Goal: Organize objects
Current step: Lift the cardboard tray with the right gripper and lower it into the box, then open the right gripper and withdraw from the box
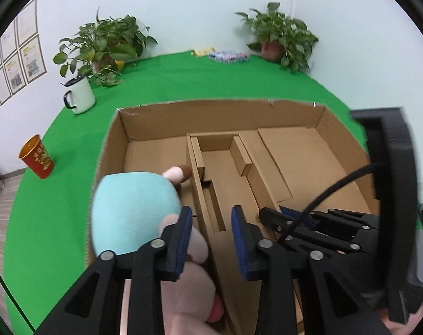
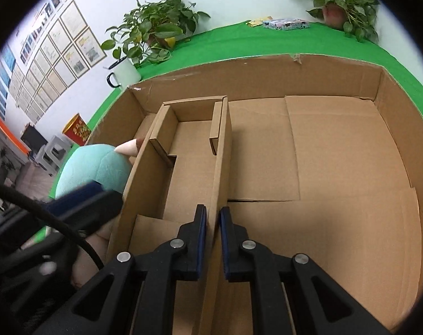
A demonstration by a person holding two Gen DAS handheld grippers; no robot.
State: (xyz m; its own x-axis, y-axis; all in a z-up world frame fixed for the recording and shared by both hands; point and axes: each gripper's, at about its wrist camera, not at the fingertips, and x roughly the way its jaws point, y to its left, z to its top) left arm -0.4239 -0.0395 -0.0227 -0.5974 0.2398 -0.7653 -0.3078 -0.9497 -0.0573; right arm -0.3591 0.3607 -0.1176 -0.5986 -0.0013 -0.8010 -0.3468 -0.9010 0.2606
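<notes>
the left gripper (image 1: 211, 223) is seen parted, nothing pressed between its pads. a plush toy (image 1: 133, 212), pale blue and pink, is lodged just left of its left finger, in the left compartment of the cardboard box (image 1: 267, 109). the right gripper (image 2: 213, 223) is clamped narrowly on an upright cardboard divider (image 2: 221, 150), with an empty compartment lying to either side.

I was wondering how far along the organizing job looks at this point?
Done: the plush toy lies in the cardboard box's left compartment. In hand: the right gripper pinches the cardboard divider; the left gripper stands open around the divider's other wall. Left: the middle and right compartments hold nothing.
</notes>
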